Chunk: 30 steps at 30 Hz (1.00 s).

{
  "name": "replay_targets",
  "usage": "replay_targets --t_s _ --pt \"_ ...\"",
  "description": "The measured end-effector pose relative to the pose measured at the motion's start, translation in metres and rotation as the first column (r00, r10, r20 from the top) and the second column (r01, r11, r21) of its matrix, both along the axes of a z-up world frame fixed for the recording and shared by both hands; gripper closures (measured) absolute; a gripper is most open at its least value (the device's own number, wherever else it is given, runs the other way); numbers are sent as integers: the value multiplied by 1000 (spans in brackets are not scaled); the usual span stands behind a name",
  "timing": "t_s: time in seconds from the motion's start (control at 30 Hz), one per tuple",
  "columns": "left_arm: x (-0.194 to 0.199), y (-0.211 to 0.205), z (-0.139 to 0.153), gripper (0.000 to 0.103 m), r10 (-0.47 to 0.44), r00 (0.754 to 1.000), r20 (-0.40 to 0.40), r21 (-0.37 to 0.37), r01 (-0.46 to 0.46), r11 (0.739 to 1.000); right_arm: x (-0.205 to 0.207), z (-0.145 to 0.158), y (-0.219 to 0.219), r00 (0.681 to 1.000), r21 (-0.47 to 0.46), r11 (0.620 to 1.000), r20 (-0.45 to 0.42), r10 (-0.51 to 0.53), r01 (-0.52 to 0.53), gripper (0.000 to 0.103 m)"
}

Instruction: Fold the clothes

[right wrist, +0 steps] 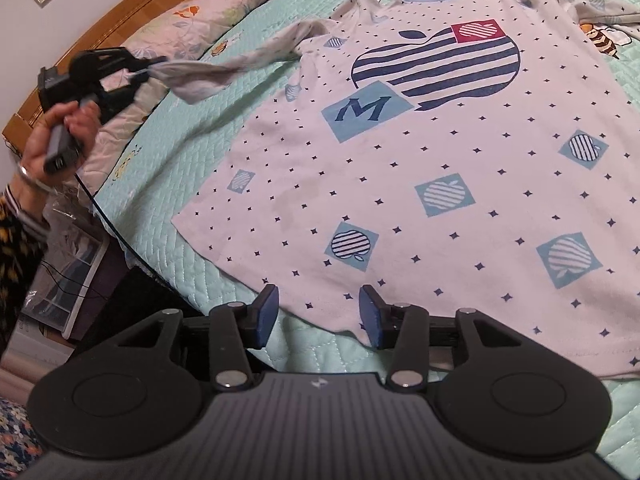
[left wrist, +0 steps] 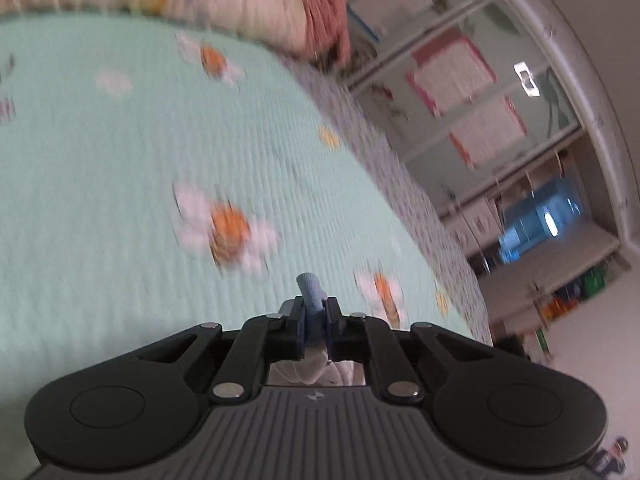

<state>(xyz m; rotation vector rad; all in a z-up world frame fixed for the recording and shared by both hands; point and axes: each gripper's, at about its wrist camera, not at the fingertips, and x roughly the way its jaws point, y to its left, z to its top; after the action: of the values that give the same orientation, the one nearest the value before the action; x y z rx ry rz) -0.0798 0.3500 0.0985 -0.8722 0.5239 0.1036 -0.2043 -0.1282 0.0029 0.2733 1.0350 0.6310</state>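
A white T-shirt (right wrist: pixel 440 160) with a striped apple print and blue squares lies flat on the mint quilted bedspread (right wrist: pixel 168 184). Its left sleeve (right wrist: pixel 224 68) is stretched out and lifted off the bed by my left gripper (right wrist: pixel 150 68), which a hand (right wrist: pixel 52 136) holds. In the left wrist view the left gripper (left wrist: pixel 316 320) is shut on the sleeve's blue cuff (left wrist: pixel 310 290), which sticks up between the pads. My right gripper (right wrist: pixel 318 314) stands open just over the shirt's near hem, with its blue pads apart on either side of the hem edge.
Floral pillows (right wrist: pixel 208 8) and a wooden headboard (right wrist: pixel 120 12) line the bed's far left side. Beyond the bed's edge in the left wrist view stand white shelves (left wrist: pixel 460 80). A plastic drawer box (right wrist: pixel 68 272) and a black cable sit on the floor at left.
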Motion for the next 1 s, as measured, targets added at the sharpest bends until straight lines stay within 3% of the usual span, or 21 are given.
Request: replay_targets --t_s 0.27,0.33,0.4,0.5,0.7,0.77,0.83,0.87,0.9,0.93,1.0 --pt "27 32 3 94 18 997 -72 77 -13 997 3 3 5 1000 -20 1000 -9 15 -15 49" --pt "33 38 -11 92 26 993 -116 36 -22 999 3 4 5 1000 -23 1000 -10 21 -21 49" --pt "36 47 -27 84 39 986 -160 -24 -44 999 3 6 6 999 -27 999 -8 31 -31 48" --pt "15 63 -45 49 120 979 -165 -85 -135 987 4 11 7 999 -28 998 -12 49 -49 45" --pt "-44 96 -65 41 308 938 -158 -151 -331 931 14 22 -1 999 74 996 -27 45 -43 45" --pt "-56 91 -57 41 288 948 -133 -77 -300 951 20 26 -4 999 126 992 -23 31 -27 45" --pt "-51 58 -39 41 135 988 -74 126 -125 984 27 28 -6 1000 173 985 -18 9 -6 44" --pt "-46 36 -29 41 35 998 -60 245 -19 969 32 28 -7 1000 192 981 -18 -6 10 44" --pt "-40 10 -23 39 -70 996 -54 345 85 935 38 26 -8 1000 208 978 -18 -24 27 44" --pt "-35 -16 -17 39 -175 983 -59 439 183 880 44 24 -9 999 221 974 -19 -42 45 43" --pt "-22 -64 -16 38 -343 934 -100 546 340 766 57 18 -11 996 232 968 -30 -88 92 43"
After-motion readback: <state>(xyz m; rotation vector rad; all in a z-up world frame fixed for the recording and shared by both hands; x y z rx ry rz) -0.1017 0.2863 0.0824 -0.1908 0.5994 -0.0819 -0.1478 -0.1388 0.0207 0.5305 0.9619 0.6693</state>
